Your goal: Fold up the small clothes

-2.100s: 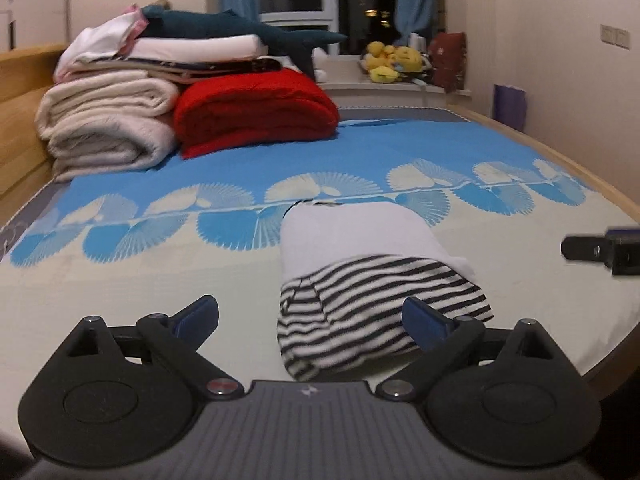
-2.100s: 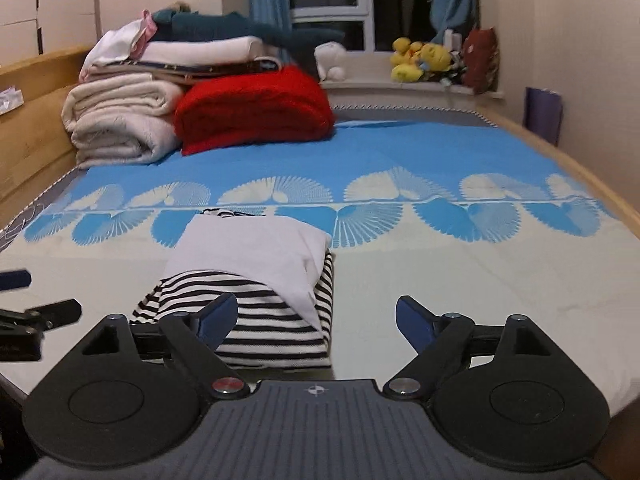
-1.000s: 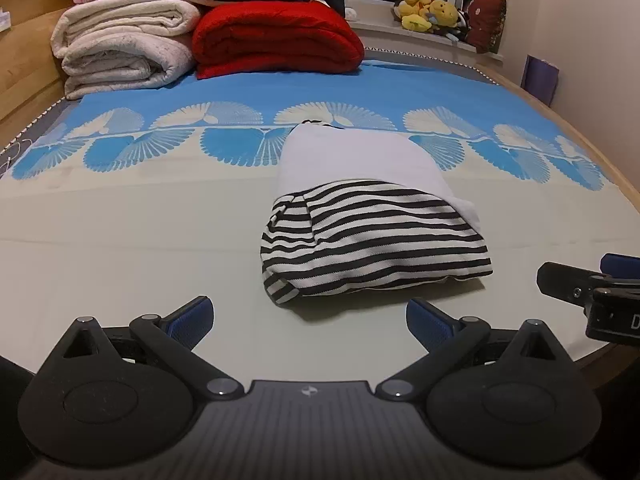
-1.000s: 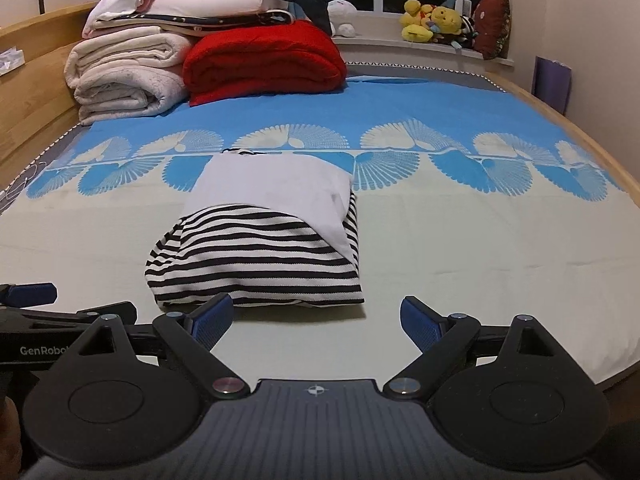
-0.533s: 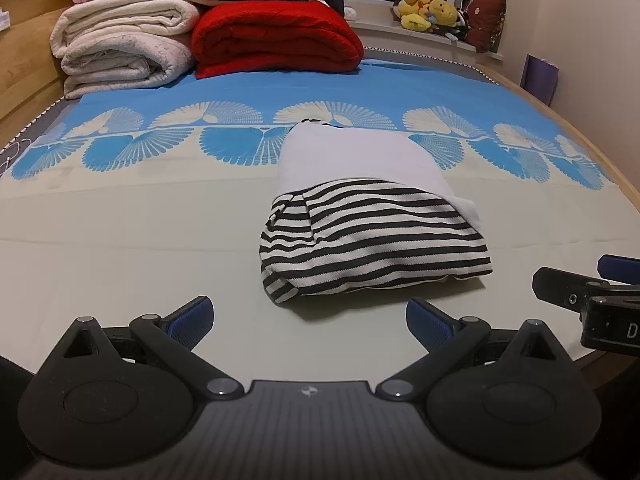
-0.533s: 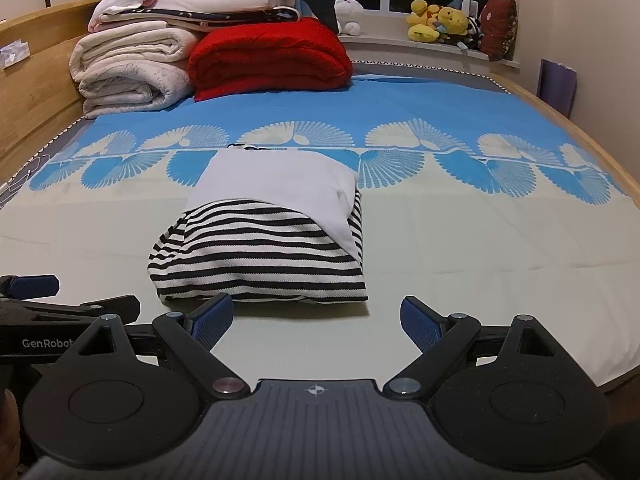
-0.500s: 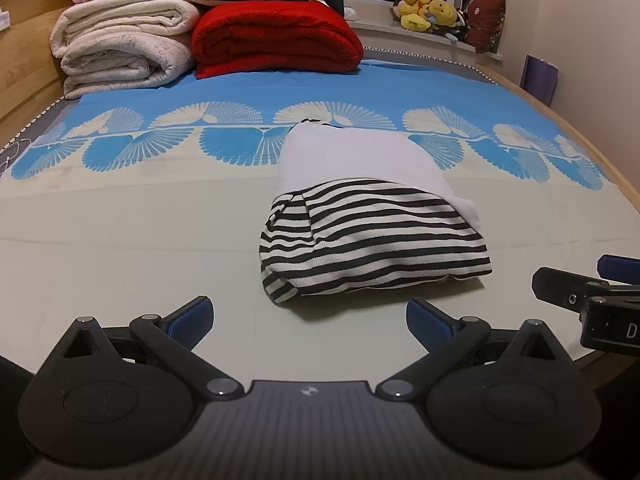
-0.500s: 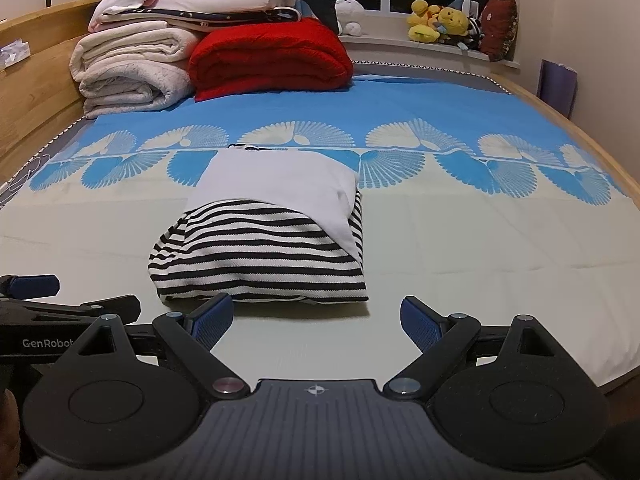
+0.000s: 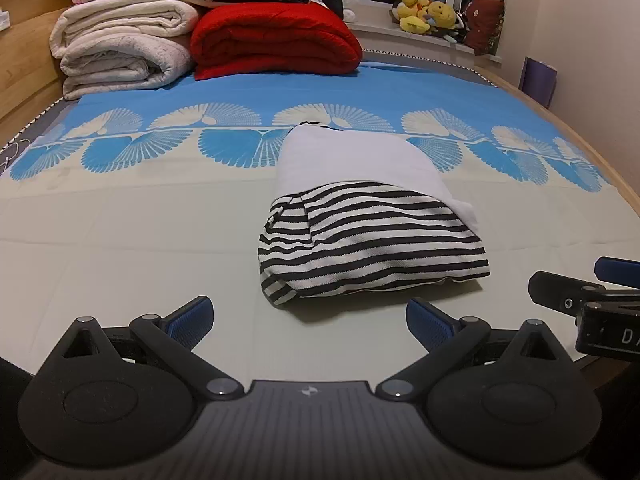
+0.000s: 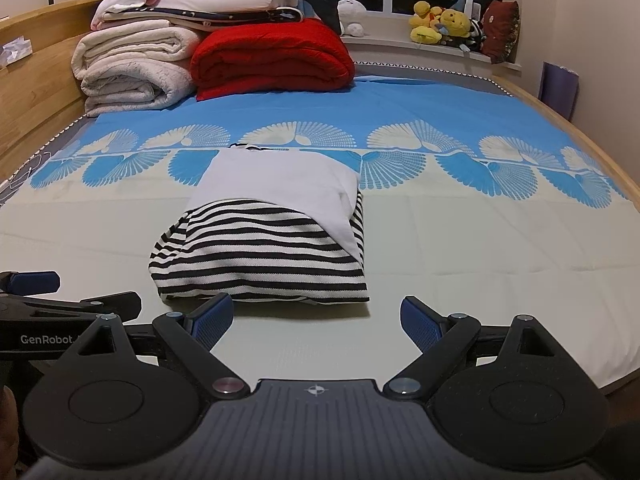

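Striped garment [image 9: 372,236]: folded, lying on the bed [image 9: 120,240].
Left gripper [image 9: 308,320]: jaws spread, empty.
Right gripper [image 10: 316,320]: jaws spread, empty.

Both my wrist cameras sit low at the near edge of the bed [image 9: 120,240], facing along it toward the window end. My left view has the folded striped garment [image 9: 372,240] right of centre; my right view has it [image 10: 264,256] left of centre, equally near. Both share the red blanket [image 10: 272,60] and each other's gripper at the frame edge.
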Demonstrator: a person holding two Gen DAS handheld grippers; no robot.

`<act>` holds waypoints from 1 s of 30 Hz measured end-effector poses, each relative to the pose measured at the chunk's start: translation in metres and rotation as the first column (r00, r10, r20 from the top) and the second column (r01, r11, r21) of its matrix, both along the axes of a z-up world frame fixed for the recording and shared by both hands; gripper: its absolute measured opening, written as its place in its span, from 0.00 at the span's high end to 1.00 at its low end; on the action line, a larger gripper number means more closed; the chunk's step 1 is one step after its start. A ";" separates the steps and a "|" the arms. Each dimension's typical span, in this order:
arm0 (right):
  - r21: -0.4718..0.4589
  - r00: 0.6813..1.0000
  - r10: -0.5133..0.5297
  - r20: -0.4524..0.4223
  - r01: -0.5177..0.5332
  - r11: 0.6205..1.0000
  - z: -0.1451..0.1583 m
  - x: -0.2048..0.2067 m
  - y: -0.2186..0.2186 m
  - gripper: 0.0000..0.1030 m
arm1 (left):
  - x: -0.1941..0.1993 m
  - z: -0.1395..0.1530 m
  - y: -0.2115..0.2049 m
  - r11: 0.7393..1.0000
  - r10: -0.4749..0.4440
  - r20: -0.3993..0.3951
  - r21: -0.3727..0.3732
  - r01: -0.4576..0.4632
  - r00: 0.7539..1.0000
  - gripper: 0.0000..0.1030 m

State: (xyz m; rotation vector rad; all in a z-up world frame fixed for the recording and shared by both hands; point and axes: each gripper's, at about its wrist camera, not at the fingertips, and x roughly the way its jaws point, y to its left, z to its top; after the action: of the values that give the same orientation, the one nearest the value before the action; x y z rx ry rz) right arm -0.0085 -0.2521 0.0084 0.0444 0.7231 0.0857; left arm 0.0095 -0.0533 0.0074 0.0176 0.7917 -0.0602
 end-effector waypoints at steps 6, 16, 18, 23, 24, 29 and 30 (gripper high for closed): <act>0.000 1.000 0.000 0.000 0.000 1.000 0.000 0.000 0.001 0.12 | 0.000 0.000 0.001 1.000 -0.003 0.002 0.001 0.003 1.000 0.00; -0.001 1.000 -0.002 0.000 0.002 1.000 0.000 0.000 0.002 0.12 | 0.000 0.002 0.000 1.000 -0.006 0.003 -0.002 0.006 1.000 0.00; -0.003 1.000 0.002 0.001 -0.002 1.000 0.000 0.000 0.002 0.12 | 0.000 0.001 0.000 1.000 -0.006 0.003 -0.002 0.006 1.000 0.00; -0.003 1.000 0.001 0.001 -0.001 1.000 0.000 0.000 0.003 0.12 | 0.000 0.002 0.000 1.000 -0.005 0.003 -0.003 0.005 1.000 0.00; -0.003 1.000 0.002 0.001 -0.002 1.000 0.000 0.000 0.003 0.12 | 0.000 0.001 0.001 1.000 -0.007 0.003 -0.002 0.007 1.000 0.00; -0.004 1.000 0.003 0.001 -0.003 1.000 0.000 0.000 0.004 0.12 | 0.000 0.002 0.000 1.000 -0.009 0.003 -0.002 0.009 1.000 0.00; -0.004 1.000 0.003 0.001 -0.003 1.000 0.000 0.000 0.004 0.12 | 0.000 0.002 0.000 1.000 -0.009 0.003 -0.003 0.009 1.000 0.00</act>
State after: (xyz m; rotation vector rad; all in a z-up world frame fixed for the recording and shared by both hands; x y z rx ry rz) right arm -0.0085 -0.2483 0.0086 0.0394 0.7226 0.0870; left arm 0.0098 -0.0533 0.0095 0.0184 0.7883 -0.0703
